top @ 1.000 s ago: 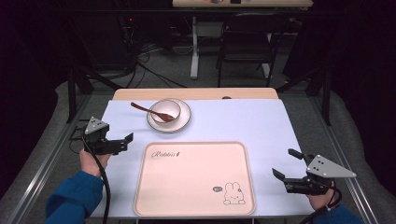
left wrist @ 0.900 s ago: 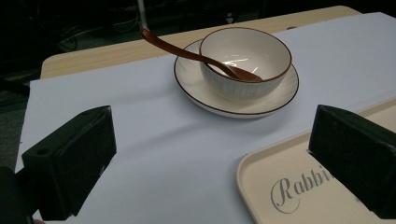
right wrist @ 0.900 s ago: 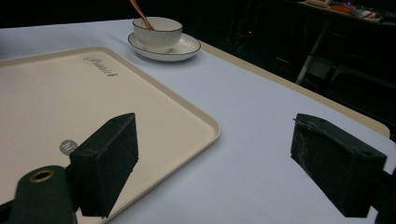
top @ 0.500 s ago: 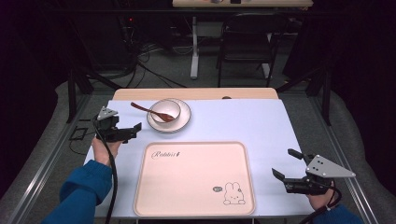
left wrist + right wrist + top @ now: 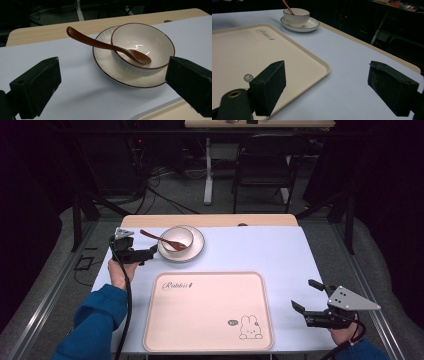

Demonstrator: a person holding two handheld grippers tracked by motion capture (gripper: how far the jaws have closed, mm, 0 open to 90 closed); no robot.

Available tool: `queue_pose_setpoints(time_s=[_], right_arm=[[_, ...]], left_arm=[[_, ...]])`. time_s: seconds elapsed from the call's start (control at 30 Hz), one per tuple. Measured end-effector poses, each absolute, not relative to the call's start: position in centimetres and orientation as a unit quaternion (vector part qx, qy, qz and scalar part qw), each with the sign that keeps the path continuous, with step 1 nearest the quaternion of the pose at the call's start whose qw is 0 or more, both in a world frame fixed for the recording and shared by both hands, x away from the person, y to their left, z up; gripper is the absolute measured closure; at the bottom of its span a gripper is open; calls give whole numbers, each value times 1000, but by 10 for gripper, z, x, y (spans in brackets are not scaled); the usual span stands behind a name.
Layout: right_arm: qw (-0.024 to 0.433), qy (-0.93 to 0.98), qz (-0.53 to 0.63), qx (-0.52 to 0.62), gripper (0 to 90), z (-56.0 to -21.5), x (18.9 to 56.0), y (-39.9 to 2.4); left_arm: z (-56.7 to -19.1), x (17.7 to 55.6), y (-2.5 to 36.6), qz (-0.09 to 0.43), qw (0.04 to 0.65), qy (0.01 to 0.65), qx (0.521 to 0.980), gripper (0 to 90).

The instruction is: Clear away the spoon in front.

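The left gripper (image 5: pixel 150 251), fingers spread, is held beside the plate (image 5: pixel 110 70) carrying bowl (image 5: pixel 142 47) and spoon (image 5: pixel 100 43). The right gripper (image 5: pixel 309 296) is open, idle. A nudged plate could tip the spoon onto the counter (image 5: pixel 250 250).

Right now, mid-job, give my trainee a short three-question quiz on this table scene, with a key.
1. True or false: the brown spoon lies flat on the pink tray.
2. Which tool is nearer the saucer: A) the left tool, B) the right tool?
3. Fill in: the white bowl sits on the ______.

Key
1. False. The spoon's head rests in the bowl, and its handle sticks out over the rim.
2. A. The left tool is open beside the saucer; the right tool is open by the tray's near right corner.
3. Saucer.
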State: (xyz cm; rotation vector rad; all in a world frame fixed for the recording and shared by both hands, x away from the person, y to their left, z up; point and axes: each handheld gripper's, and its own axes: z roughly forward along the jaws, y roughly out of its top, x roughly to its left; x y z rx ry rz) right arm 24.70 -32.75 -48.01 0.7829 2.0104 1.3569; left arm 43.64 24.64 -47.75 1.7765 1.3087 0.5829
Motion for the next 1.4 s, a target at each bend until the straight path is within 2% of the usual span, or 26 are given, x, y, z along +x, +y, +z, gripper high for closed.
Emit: queue_pose_setpoints(time_s=[0.53, 0.83, 1.4], right_arm=[[291, 756, 508, 293, 141, -480, 248, -327], [290, 756, 509, 293, 141, -481, 248, -327], [290, 757, 508, 292, 141, -481, 248, -327]], left_arm=[[-490, 466, 245, 228, 413, 547, 692, 25], [-494, 479, 245, 217, 424, 562, 676, 79], [-499, 501, 234, 230, 409, 569, 675, 202]])
